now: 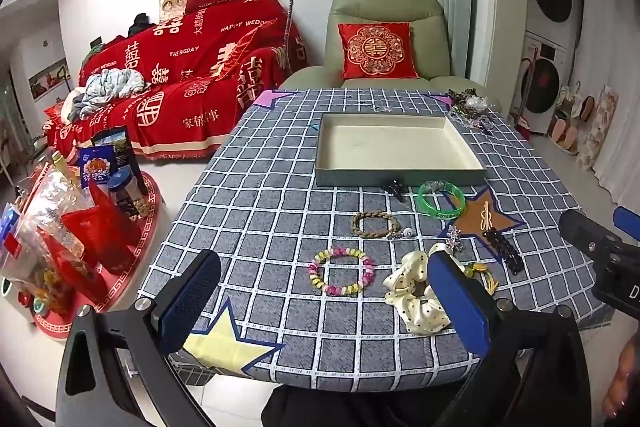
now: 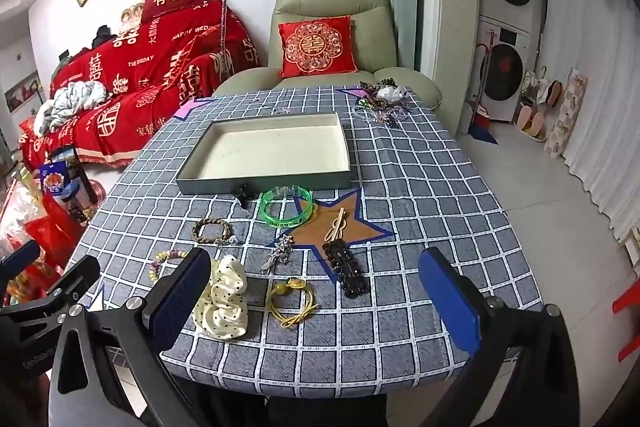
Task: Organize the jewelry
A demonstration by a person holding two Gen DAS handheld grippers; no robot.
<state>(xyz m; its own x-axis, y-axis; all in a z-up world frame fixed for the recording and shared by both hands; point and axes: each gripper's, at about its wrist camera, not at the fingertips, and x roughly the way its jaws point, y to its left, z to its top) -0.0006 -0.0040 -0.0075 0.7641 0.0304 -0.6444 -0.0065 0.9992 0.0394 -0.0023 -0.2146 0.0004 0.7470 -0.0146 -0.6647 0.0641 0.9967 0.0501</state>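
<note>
Holding both my left gripper and right gripper wide apart and empty above the near table edge, I judge the cream polka-dot fabric scrunchie nearest: soft, light, best pinched across its bunched folds. Beyond lie the pastel beaded bracelet, likely slippery, and the stiff green plastic bangle. Farthest sits the shallow grey tray, still bare.

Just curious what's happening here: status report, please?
Left gripper open, right gripper open, both empty. Tray empty; jewelry loose on table. Scrunchie nearest. Nothing in the way.
</note>
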